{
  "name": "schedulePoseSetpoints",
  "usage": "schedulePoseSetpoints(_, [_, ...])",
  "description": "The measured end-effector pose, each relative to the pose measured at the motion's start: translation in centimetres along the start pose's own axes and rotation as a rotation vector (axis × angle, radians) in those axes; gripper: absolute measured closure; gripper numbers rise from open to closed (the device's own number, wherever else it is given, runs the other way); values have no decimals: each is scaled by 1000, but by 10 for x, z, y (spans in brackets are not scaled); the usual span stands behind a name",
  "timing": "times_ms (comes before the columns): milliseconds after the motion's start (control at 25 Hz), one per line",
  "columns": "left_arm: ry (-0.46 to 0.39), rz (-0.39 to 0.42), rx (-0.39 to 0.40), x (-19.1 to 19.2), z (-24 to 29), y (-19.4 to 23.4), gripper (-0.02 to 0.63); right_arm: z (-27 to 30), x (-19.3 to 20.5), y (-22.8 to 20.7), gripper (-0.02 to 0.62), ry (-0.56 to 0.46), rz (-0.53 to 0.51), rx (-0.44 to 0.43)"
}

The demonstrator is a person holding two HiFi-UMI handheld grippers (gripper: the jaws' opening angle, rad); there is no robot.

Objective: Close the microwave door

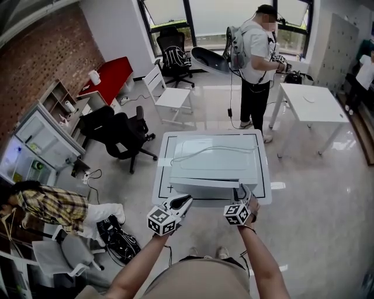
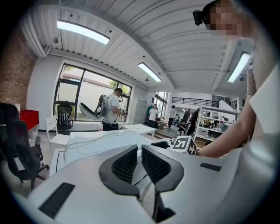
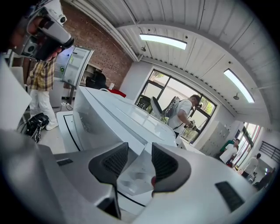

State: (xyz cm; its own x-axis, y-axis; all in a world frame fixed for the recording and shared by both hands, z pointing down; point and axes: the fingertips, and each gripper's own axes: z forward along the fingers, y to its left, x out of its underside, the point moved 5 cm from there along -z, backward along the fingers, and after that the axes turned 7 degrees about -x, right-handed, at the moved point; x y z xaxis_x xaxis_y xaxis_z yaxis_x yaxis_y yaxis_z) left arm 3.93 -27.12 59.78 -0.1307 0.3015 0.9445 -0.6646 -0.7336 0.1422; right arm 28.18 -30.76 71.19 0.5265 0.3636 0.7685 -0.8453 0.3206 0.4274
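White microwave door edge [image 3: 139, 173] sits between the right claw's [image 3: 140, 151] parted jaws; left claw [image 2: 139, 151] barely apart, empty.

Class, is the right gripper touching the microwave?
Cannot tell. In the right gripper view the right gripper has open jaws framing the microwave corner, yet neither contact nor gap shows plainly.

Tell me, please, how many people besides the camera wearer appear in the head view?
3: a standing person by the windows, a plaid-shirted person low at left, a cropped person at the right edge. Others may be hidden.
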Motion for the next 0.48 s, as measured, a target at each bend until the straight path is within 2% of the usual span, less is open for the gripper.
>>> schedulePoseSetpoints(280, [3, -3, 5, 0, 5, -7, 588, 13, -7, -9, 432, 44, -66, 15])
schedulePoseSetpoints(480, [-8, -7, -3, -1, 2, -6, 588, 9, -6, -7, 426, 50, -53, 17])
